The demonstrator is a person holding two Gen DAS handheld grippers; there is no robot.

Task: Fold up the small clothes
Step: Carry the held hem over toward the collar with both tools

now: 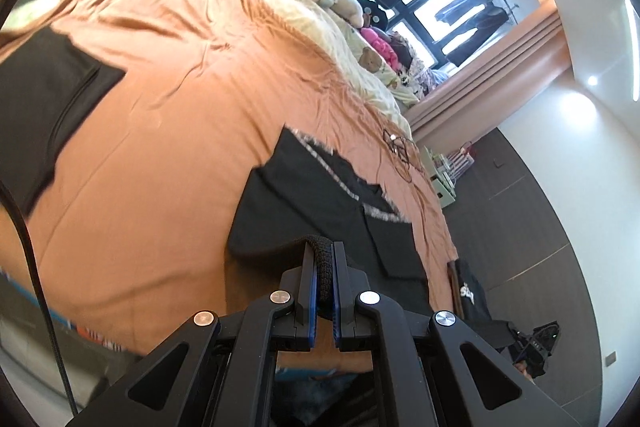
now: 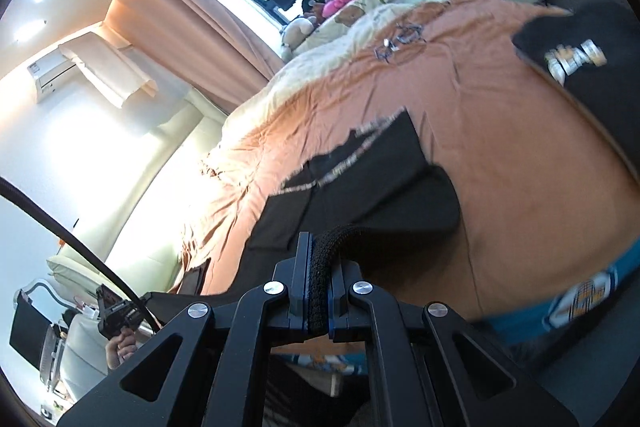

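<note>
2 sets of tongs are each clamped tight on a thick ribbed black hem: the left tongs low in the centre of the left wrist view, the right tongs low in the centre of the right wrist view. The black garment they hold spreads from the jaws up across the orange bedsheet, its pale trimmed edge lying toward mid-frame. By the look of it, the step in hand is raising the near edge to fold it over the rest. The next move likely calls for carrying both corners evenly toward the trimmed edge, keeping the hem taut, then laying it flat before letting go. Another dark folded piece sits at the left of the left wrist view.
</note>
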